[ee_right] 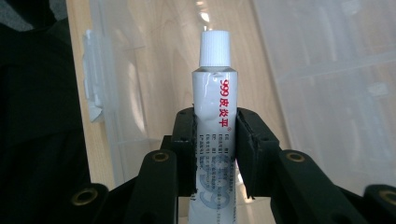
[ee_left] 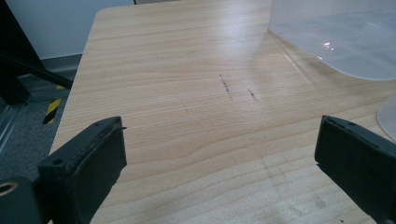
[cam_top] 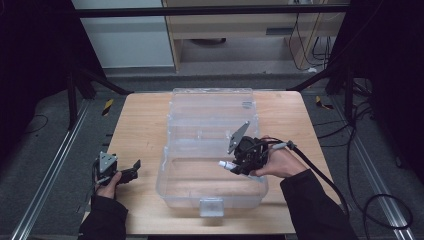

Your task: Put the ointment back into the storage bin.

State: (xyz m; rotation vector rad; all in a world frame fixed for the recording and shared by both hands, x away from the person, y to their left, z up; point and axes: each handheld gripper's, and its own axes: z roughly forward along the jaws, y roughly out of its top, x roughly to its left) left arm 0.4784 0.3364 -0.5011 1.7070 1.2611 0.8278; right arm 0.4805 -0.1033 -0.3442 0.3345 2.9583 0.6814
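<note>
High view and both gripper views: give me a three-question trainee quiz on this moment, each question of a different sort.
1. True or false: the right gripper is shut on a white ointment tube.
2. Multiple choice: the left gripper is (A) holding the tube, (B) open over the bare wooden table, (C) inside the box.
3. Fill in: the tube is held above the clear plastic ____, its lid open.

Key: 1 true; 2 B; 3 storage box.
</note>
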